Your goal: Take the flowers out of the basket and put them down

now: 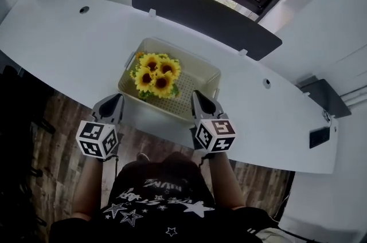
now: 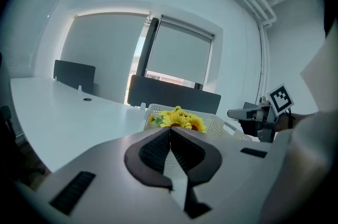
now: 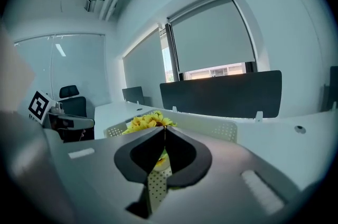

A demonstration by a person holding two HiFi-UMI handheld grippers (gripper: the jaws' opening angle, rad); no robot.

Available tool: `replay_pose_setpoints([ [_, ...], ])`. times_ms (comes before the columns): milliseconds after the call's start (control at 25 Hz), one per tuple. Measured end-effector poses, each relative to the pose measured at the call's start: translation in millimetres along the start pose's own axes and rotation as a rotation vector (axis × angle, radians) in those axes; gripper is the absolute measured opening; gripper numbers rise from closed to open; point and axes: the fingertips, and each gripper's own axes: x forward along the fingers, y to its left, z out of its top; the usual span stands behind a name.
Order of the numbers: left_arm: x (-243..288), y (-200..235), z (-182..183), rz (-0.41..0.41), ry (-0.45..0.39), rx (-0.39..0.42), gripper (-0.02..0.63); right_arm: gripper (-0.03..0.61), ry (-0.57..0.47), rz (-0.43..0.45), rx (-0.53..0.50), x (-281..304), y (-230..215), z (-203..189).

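A white perforated basket [image 1: 202,72] sits on a pale curved table [image 1: 63,30]. A bunch of yellow sunflowers [image 1: 156,75] lies in the basket's left half, not yet lifted. The left gripper [image 1: 117,100] and right gripper [image 1: 196,97] hover just short of the basket's near rim. Both tongs are clenched on nothing, seemingly poised to reach in. The blooms hide the stems, and the grippers partly cover the basket's near wall.

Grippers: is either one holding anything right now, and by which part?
Nothing is held. The left gripper and right gripper are both shut and empty, on the near side of the basket; the flowers lie in it untouched.
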Motion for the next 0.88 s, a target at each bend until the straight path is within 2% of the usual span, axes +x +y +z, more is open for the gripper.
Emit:
replay_pose_setpoints([
  [240,16,2,0,0.011,0.03,-0.001,0.009,0.006,0.014,0.006,0.029,2,-9,0],
  [480,34,-8,9,0.053,0.055,0.03,0.009,0.006,0.032,0.076,0.043,18,-19,3],
  [880,40,-3,10,0.174,0.063,0.036,0.009,0.006,0.051,0.189,0.045,45,-23,10],
])
